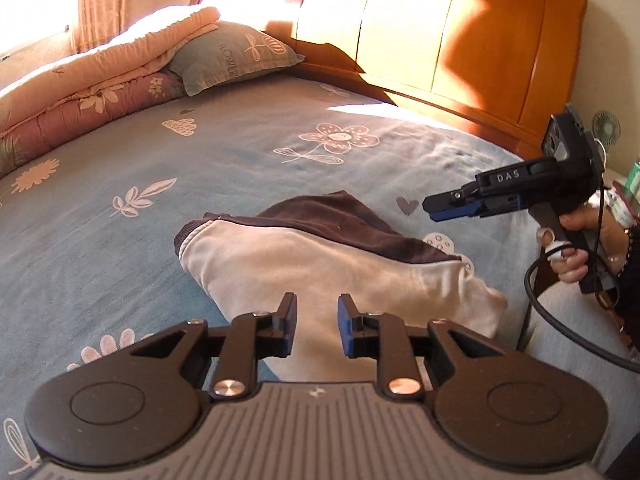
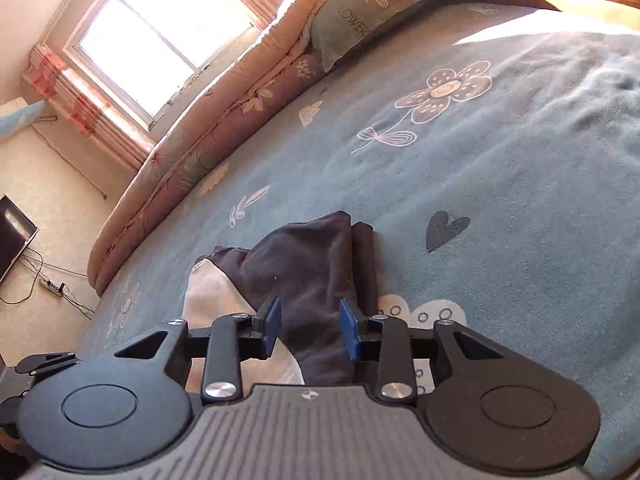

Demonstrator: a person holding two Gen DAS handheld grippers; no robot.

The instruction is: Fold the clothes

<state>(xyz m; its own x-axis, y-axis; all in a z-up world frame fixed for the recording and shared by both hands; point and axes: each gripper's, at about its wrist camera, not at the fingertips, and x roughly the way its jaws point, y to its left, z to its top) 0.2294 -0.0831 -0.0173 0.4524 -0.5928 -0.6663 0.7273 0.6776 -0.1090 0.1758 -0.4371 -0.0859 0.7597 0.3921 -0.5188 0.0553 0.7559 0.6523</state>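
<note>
Left gripper (image 1: 317,326) open above garment (image 1: 320,256)

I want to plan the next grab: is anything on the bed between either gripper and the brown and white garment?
Nothing visible. The left gripper and the right gripper are both open, with only the garment and bare bedspread ahead. The pillow and quilt lie far back.

We cannot see the near end of the cream-and-dark-brown folded garment (image 1: 320,256); the left tongs (image 1: 317,326) and their grey ribbed body cover it. The hand (image 1: 576,248) holding the right tongs (image 1: 434,208) is cut off at the frame edge. A small, possibly green-patterned object (image 1: 633,178) beside it is too cropped to identify.
</note>
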